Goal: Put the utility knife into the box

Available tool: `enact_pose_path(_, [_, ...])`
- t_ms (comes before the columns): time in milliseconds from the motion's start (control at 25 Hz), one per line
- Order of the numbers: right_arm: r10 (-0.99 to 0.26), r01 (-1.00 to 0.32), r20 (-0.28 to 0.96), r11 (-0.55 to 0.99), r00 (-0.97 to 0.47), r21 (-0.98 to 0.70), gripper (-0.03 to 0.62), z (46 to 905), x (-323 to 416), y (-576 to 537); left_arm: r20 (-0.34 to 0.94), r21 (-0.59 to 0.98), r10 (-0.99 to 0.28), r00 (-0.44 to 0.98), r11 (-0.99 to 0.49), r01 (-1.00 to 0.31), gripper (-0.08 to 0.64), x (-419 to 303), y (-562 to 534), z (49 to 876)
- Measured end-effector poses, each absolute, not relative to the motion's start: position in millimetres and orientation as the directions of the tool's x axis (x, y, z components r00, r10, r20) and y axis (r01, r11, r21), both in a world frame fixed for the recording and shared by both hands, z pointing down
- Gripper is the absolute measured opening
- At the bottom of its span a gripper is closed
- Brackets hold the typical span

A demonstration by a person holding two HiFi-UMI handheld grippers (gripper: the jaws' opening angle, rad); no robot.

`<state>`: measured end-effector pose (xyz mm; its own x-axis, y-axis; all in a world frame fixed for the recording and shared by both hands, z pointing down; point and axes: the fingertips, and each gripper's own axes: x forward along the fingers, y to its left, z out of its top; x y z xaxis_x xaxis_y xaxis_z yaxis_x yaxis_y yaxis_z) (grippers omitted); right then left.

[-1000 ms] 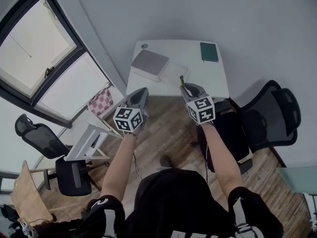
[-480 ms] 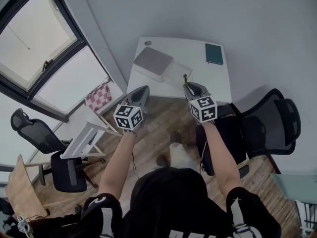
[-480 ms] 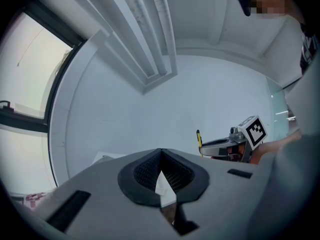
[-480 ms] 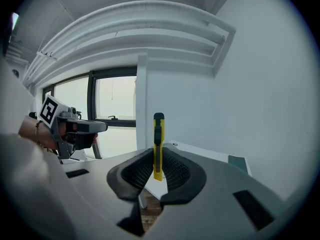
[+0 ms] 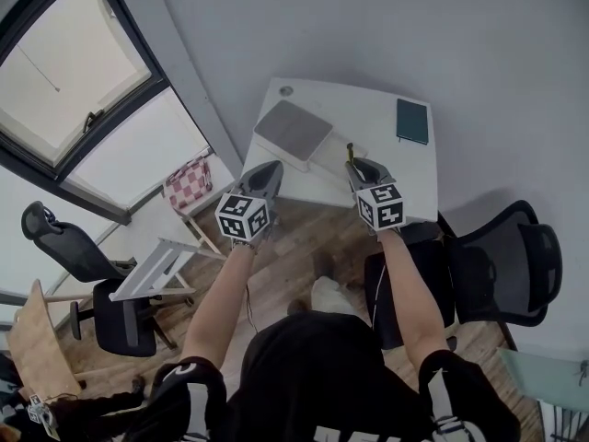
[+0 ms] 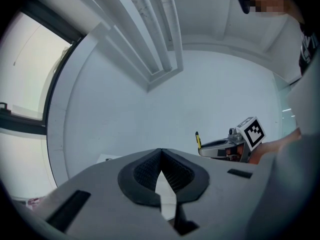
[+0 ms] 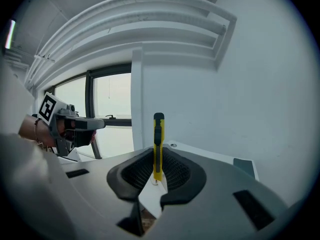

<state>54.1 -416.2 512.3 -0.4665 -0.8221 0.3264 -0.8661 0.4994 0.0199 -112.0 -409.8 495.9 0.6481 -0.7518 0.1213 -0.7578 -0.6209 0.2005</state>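
Utility knife (image 7: 158, 134): upright, clamped in your right gripper (image 7: 156, 170). Left gripper (image 6: 161, 166): jaws together, empty. Table (image 5: 368, 118) has drawn nearer over the last second; box (image 5: 293, 129) lies ahead-left, probably almost within your reach.

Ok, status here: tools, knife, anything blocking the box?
Left tool shut, empty. Right tool shut on utility knife, upright, at the table edge. Box on table ahead; path looks open.
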Motion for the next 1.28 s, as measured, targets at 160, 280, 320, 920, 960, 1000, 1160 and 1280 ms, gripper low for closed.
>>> enact_pose_path(160, [-0.816,-0.863,0.334,0.505,-0.472,0.014,0.067,517,66,-453,0.129,0.202,-0.757,0.641,-0.613,-0.764,0.025,-101,-446,499])
enact_pose_path(280, [-0.810,-0.861,0.346,0.509,-0.474,0.011,0.067,523,75,-481,0.131,0.206,-0.760,0.637,-0.607,-0.767,0.025,-93,-472,503])
enact_pose_path(320, [-0.808,-0.860,0.349,0.510,-0.475,0.010,0.067,525,77,-489,0.131,0.208,-0.761,0.636,-0.606,-0.768,0.025,-91,-480,504])
enact_pose_path(920, [-0.748,-0.833,0.429,0.554,-0.506,-0.017,0.067,575,98,-562,0.167,0.227,-0.776,0.608,-0.570,-0.790,0.025,-62,-551,537])
enact_pose_path(960, [-0.743,-0.830,0.436,0.557,-0.509,-0.019,0.067,579,97,-565,0.171,0.227,-0.777,0.606,-0.568,-0.791,0.025,-61,-553,541])
enact_pose_path(1000, [-0.737,-0.827,0.444,0.561,-0.511,-0.020,0.067,584,97,-567,0.175,0.226,-0.778,0.604,-0.565,-0.794,0.025,-61,-554,545])
enact_pose_path(1160, [-0.711,-0.816,0.475,0.578,-0.518,-0.024,0.067,602,96,-575,0.192,0.232,-0.783,0.592,-0.550,-0.802,0.025,-62,-563,560])
enact_pose_path(1280, [-0.692,-0.808,0.500,0.588,-0.521,-0.027,0.067,616,96,-581,0.203,0.242,-0.785,0.585,-0.539,-0.807,0.025,-62,-567,572])
